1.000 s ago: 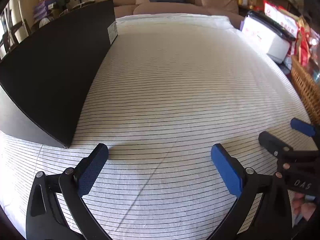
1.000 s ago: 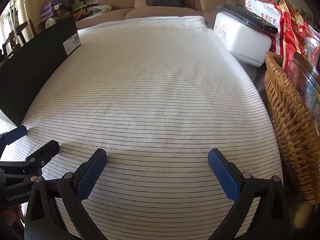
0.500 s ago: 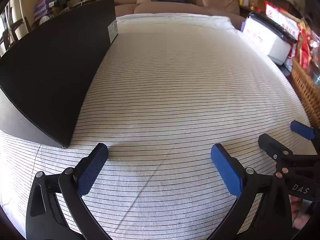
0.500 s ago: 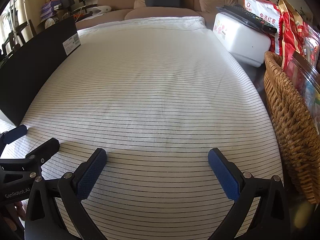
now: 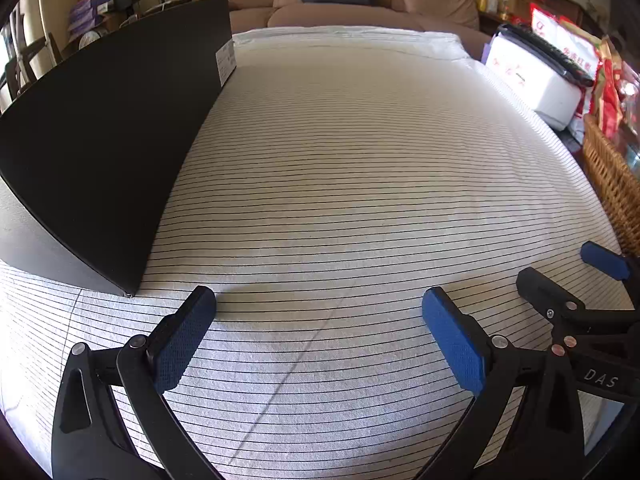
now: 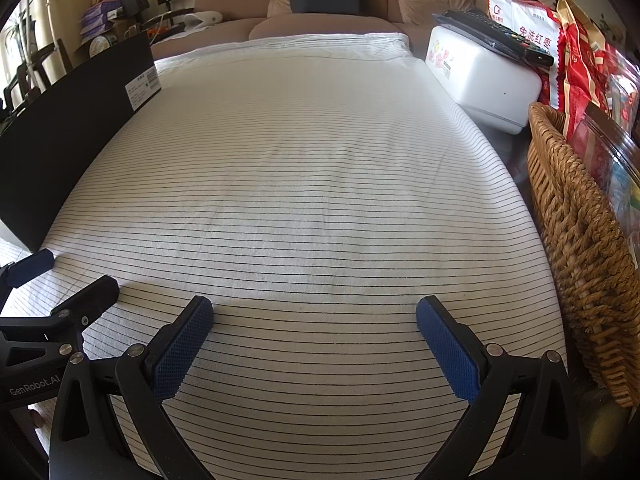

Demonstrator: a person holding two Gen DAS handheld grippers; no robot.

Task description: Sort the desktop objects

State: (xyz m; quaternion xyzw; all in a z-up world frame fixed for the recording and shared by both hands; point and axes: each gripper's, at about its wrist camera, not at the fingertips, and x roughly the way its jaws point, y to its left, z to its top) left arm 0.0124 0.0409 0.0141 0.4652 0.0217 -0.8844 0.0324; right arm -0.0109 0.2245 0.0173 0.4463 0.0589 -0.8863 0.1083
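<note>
1. Both tongs stood wide and held nothing: the left tongs (image 5: 320, 340) and the right tongs (image 6: 314, 340) hovered side by side over the near edge of the worktop (image 6: 304, 184), which was covered by a striped cloth.
2. By my reading, no sorting step was in hand; either the work had not begun or it was over, and I could not tell which.
3. On the cloth lay only the black box (image 5: 104, 152), along the left edge.
4. Its long axis ran from the near-left corner toward the far edge, with the labelled end (image 6: 143, 89) pointing away.
5. A wicker basket (image 6: 580, 240) sat off the right edge.
6. Any next move would call for choosing a target first, probably that box.
</note>
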